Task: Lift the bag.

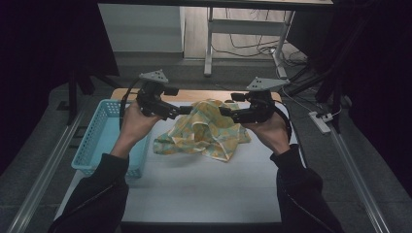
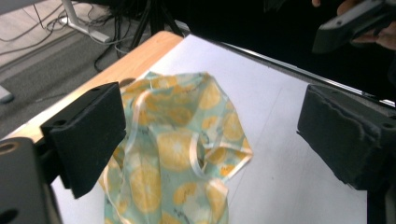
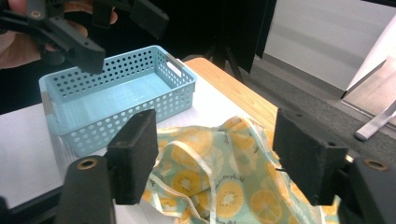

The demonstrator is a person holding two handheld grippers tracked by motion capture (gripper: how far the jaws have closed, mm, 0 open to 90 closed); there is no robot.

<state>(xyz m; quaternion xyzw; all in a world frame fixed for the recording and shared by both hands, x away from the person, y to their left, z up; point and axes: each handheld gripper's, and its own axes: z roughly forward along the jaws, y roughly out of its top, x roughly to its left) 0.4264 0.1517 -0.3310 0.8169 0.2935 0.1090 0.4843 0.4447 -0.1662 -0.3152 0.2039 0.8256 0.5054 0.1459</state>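
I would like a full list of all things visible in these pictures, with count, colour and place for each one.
cloth: one, pale green with yellow orange-slice print, crumpled at the far middle of the table, between the two grippers
basket: one, light blue, perforated, empty, at the table's left edge
table: one, white top with a wooden far edge, centre of the high view
power strip: one, white, on the floor to the right of the table
cables: several, dark, on the floor behind the table
left gripper: one, black, jaws open, at the cloth's left side
right gripper: one, black, jaws open, at the cloth's right side
sleeves: two, black, bottom of the high view
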